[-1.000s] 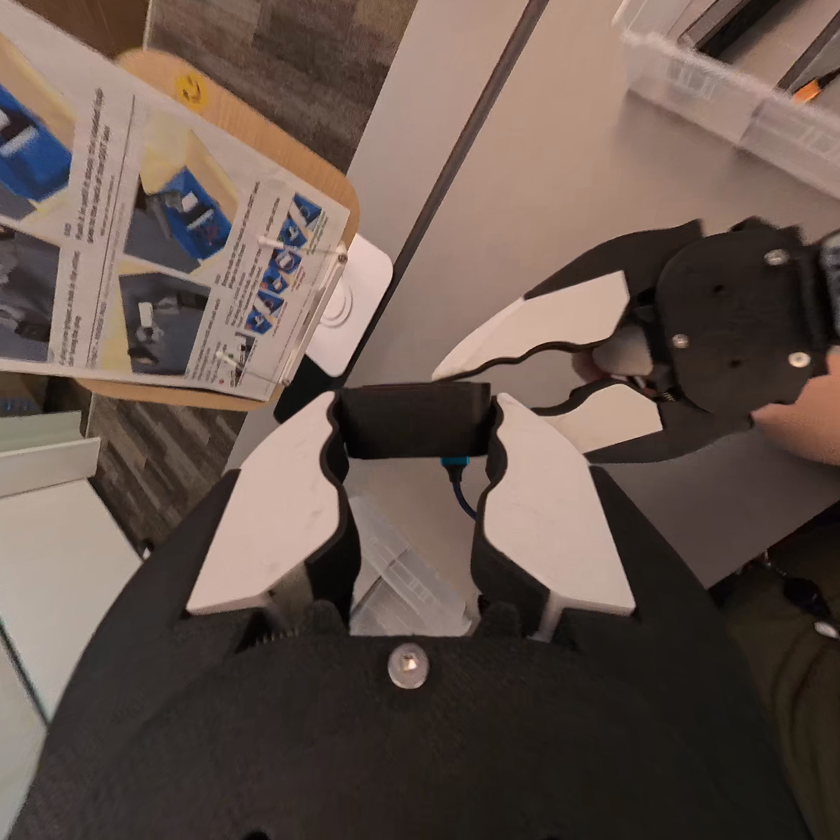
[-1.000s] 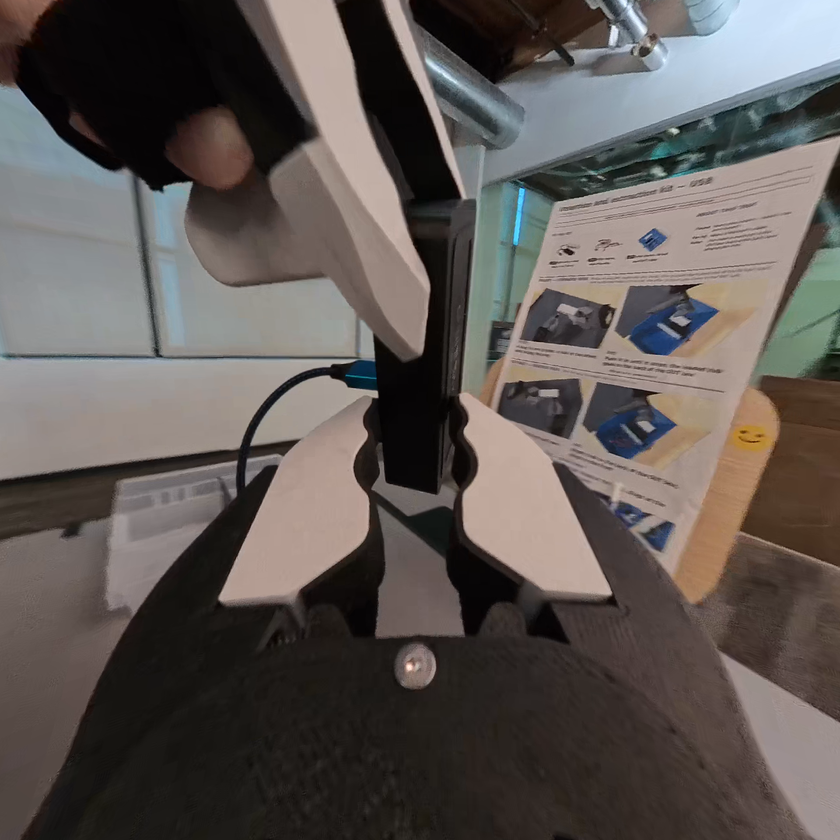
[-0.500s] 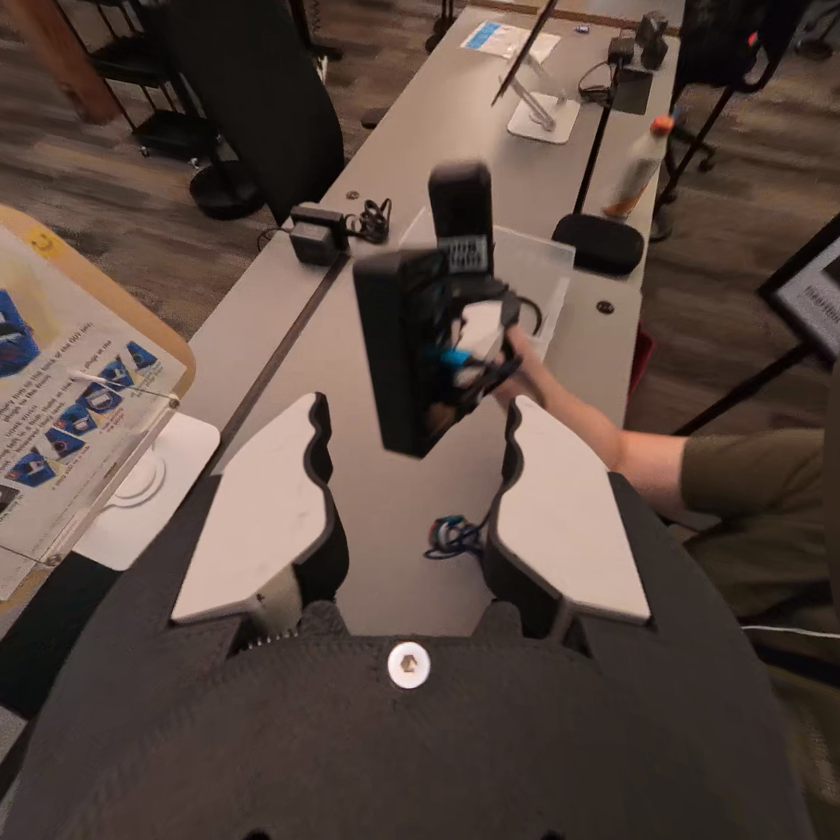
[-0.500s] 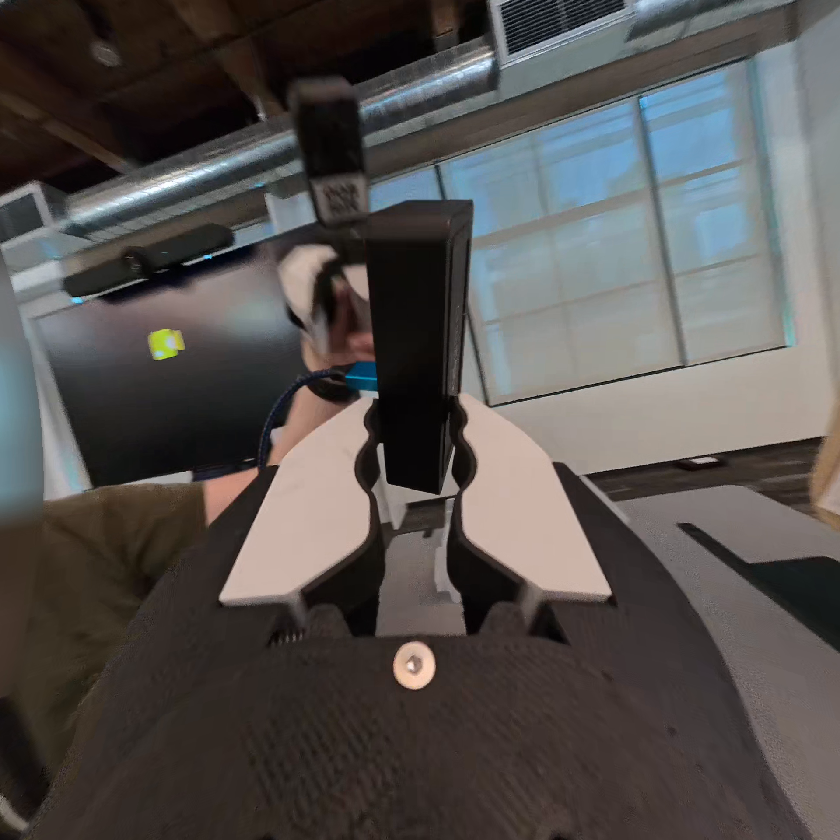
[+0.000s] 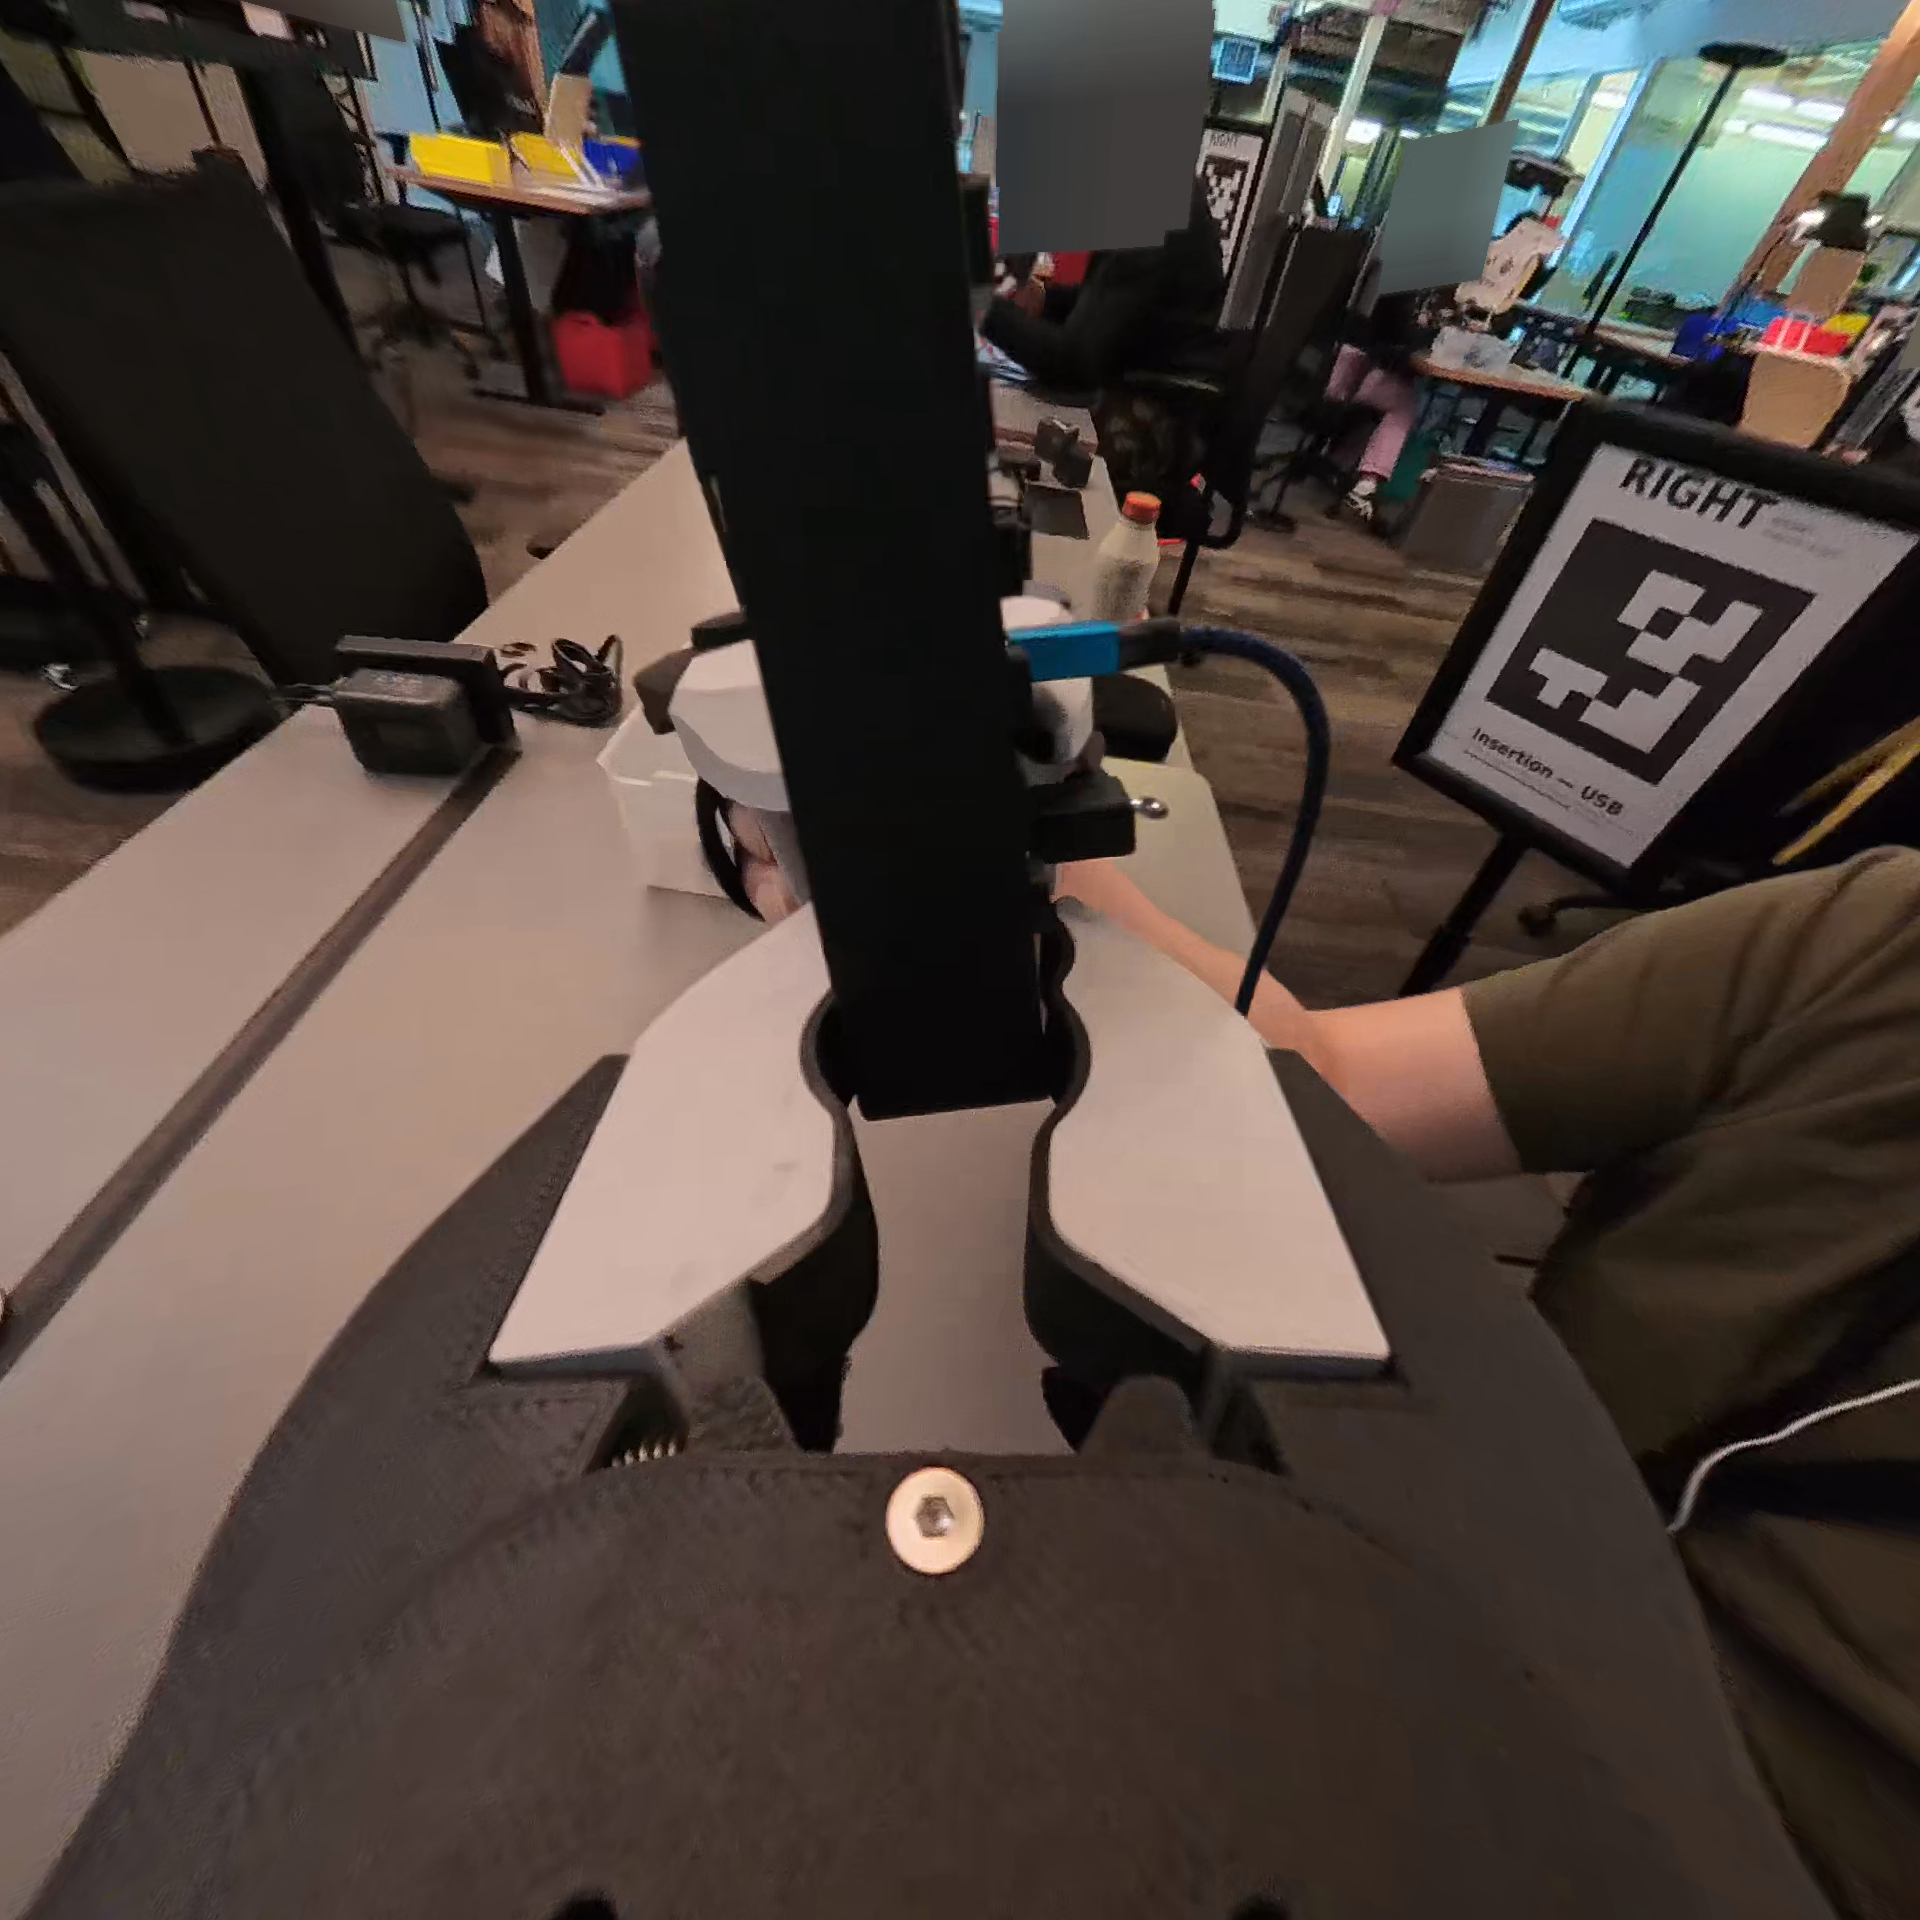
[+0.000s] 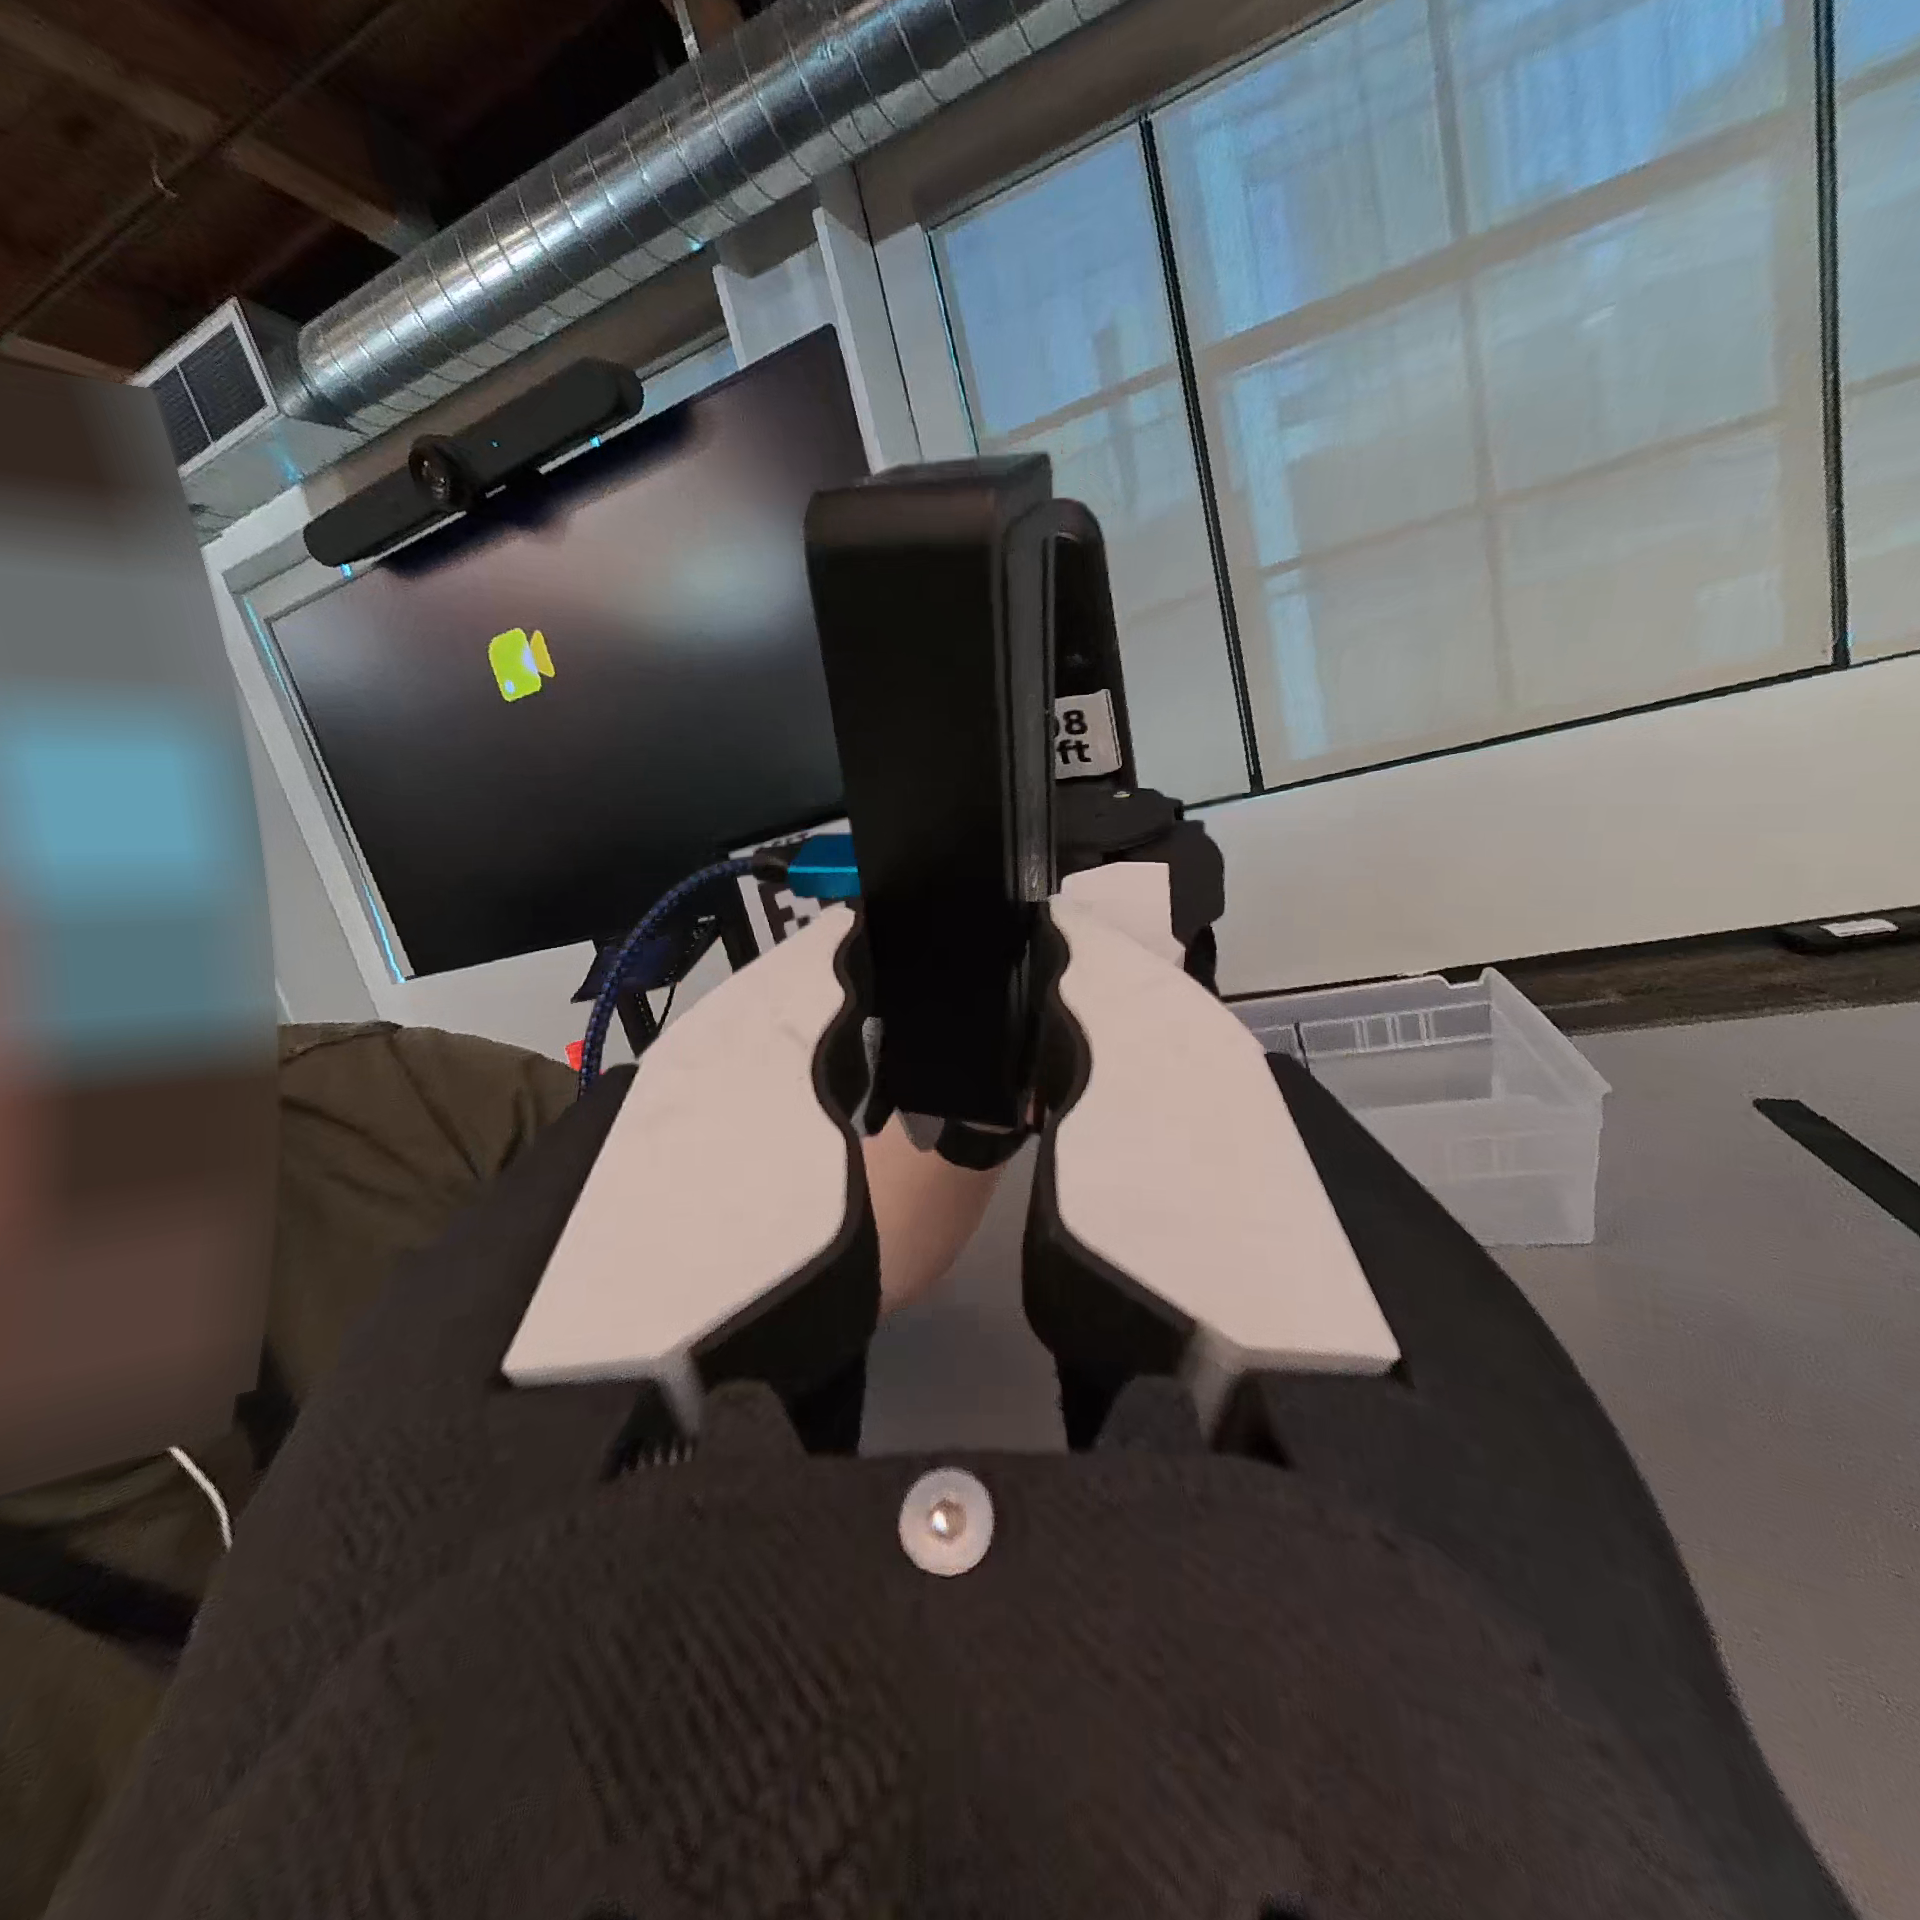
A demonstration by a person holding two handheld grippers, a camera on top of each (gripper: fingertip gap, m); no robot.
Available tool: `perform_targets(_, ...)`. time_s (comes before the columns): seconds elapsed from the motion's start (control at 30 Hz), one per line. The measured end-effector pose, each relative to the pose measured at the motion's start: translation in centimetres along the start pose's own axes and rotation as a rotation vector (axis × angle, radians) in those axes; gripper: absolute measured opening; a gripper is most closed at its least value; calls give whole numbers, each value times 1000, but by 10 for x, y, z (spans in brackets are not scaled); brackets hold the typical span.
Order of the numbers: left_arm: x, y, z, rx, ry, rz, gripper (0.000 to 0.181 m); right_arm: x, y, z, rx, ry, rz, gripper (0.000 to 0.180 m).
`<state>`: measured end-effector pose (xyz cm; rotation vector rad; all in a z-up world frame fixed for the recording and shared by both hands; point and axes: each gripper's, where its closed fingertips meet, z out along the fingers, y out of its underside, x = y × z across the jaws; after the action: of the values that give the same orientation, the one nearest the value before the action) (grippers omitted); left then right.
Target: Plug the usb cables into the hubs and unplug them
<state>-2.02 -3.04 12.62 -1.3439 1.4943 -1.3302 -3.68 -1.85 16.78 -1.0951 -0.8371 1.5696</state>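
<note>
A black USB hub (image 5: 862, 520) stands upright between both grippers. My left gripper (image 5: 945, 997) is shut on its near lower end. A blue USB plug (image 5: 1070, 649) sits in the hub's right side, and its blue braided cable (image 5: 1299, 790) hangs down. The right gripper's white fingers (image 5: 727, 727) show behind the hub. In the right wrist view my right gripper (image 6: 951, 966) is shut on the same hub (image 6: 925, 727). The blue plug (image 6: 826, 868) is on the hub's left side. The left gripper's finger (image 6: 1127, 904) shows just behind the hub.
A grey table (image 5: 312, 1039) runs below, with a black power adapter (image 5: 416, 707) and a bottle (image 5: 1127, 561) farther back. A framed sign on a stand (image 5: 1652, 655) is at the right. A clear plastic bin (image 6: 1455, 1081) sits on the table, and the person's arm (image 5: 1403, 1081) crosses the right side. The grippers are tip to tip, or close to it.
Half a second ago my left gripper was open with the hub in front of it. Now its fingers have closed on the hub's end. The right gripper has kept hold of the hub.
</note>
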Motion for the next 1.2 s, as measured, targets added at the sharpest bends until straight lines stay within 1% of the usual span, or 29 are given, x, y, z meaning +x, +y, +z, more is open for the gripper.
perform_targets(0.1,-5,15,0,-13,-18,16,30,7,12,0,-66,10,-18,29)
perform_targets(0.27,-6,23,-3,57,69,-71,30,15,26,5,-108,3,-19,29)
perform_targets(0.37,-12,39,-3,51,62,-23,29,22,41,6,-174,11,-51,29)
perform_targets(0.43,-18,45,-2,29,67,-31,29,30,45,4,-180,32,-38,29)
perform_targets(0.5,-20,42,-2,64,87,-45,30,35,46,4,-161,23,-9,29)
perform_targets(0.57,-26,42,-3,59,52,-22,29,39,45,4,-134,23,2,29)
perform_targets(0.63,-27,40,-3,69,43,-6,28,39,44,4,-129,25,-38,28)
perform_targets(0.7,-24,36,-3,104,63,-11,28,38,35,2,-106,59,-138,30)
perform_targets(0.77,-21,33,-3,129,96,-31,28,38,23,-8,-91,150,-273,40)
perform_targets(0.8,-22,33,-3,135,87,-33,28,39,12,-16,-72,225,-356,39)
perform_targets(0.87,-26,31,-5,153,61,-35,28,44,-18,-41,-39,489,-592,33)
perform_targets(0.93,-29,25,-7,185,33,-45,28,20,-38,-50,-45,633,-884,24)
perform_targets(0.97,-34,24,-8,194,-15,-39,28,6,-46,-49,-41,684,-986,21)
perform_targets(1.0,-41,22,-10,200,-76,-21,28,-4,-52,-46,-56,743,-1034,18)
perform_targets(1.03,-49,20,-12,215,-147,0,28,-8,-56,-43,-82,808,-1031,18)
perform_targets(1.1,-67,17,-21,242,-307,38,29,-10,-55,-33,-134,912,-969,18)
perform_targets(1.2,-83,12,-35,297,-488,93,28,-5,-43,-7,-134,949,-896,21)
